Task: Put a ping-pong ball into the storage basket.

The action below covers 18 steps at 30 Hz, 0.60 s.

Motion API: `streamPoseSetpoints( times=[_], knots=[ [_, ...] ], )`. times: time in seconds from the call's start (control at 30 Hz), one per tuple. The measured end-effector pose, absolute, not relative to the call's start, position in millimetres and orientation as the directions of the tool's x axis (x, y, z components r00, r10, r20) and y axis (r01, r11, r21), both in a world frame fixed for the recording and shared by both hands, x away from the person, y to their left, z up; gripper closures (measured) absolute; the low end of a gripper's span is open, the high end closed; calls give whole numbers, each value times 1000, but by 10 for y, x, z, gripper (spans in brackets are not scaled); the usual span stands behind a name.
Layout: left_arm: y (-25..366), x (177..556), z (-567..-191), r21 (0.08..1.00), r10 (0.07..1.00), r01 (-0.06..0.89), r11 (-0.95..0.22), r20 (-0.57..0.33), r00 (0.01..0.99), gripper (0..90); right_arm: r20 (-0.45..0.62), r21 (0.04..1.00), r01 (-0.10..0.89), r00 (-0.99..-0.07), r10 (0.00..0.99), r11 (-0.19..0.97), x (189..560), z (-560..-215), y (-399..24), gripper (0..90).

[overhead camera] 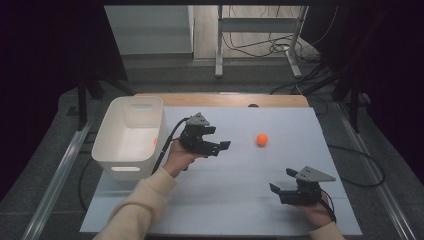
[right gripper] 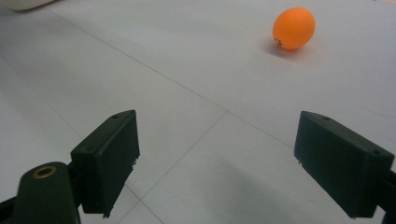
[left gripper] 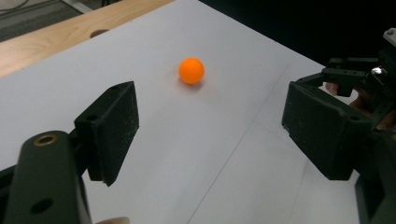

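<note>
One orange ball (overhead camera: 262, 139) lies on the white sheet (overhead camera: 225, 200) that covers the table, well toward the far side and a little right of centre. Round as it is, the ball has no long axis and points no way; in the right gripper view a small dark mark shows low on its left side.

From the ball, the left gripper (overhead camera: 221, 146) sits at about nine o'clock, near but apart, its jaws spread wide with nothing between them and aimed toward the ball. In the left gripper view the ball (left gripper: 191, 70) lies ahead at roughly twelve o'clock, with bare sheet all the way to it.

From the ball, the right gripper (overhead camera: 283, 180) rests near the table's near edge at about five o'clock, well apart, jaws likewise spread and empty. In the right gripper view the ball (right gripper: 293, 28) appears at one o'clock, again across bare sheet.

Beyond the left gripper, at nine o'clock from the ball, stands a white bin (overhead camera: 112, 150) at the left edge of the table. A strip of bare wood (overhead camera: 220, 99) runs along the far edge at twelve o'clock.
</note>
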<state>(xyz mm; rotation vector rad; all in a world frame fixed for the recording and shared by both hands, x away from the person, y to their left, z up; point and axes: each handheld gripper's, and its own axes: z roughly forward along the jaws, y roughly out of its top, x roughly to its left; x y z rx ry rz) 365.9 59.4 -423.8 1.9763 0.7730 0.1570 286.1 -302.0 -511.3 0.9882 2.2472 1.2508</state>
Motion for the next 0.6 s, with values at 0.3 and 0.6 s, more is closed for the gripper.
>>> streamPoseSetpoints(
  times=[0.3, 0.6],
  knots=[
    [422, 3766, -4380, 816, 575, 458, -353, -197, 794, 199, 10, 847, 396, -679, 734, 355, 2867, -5118, -3006, 145],
    [289, 3856, -4456, 813, 577, 460, -357, -196, 793, 203, 11, 846, 397, -681, 732, 357, 2881, -5122, -3004, 145]
  ],
)
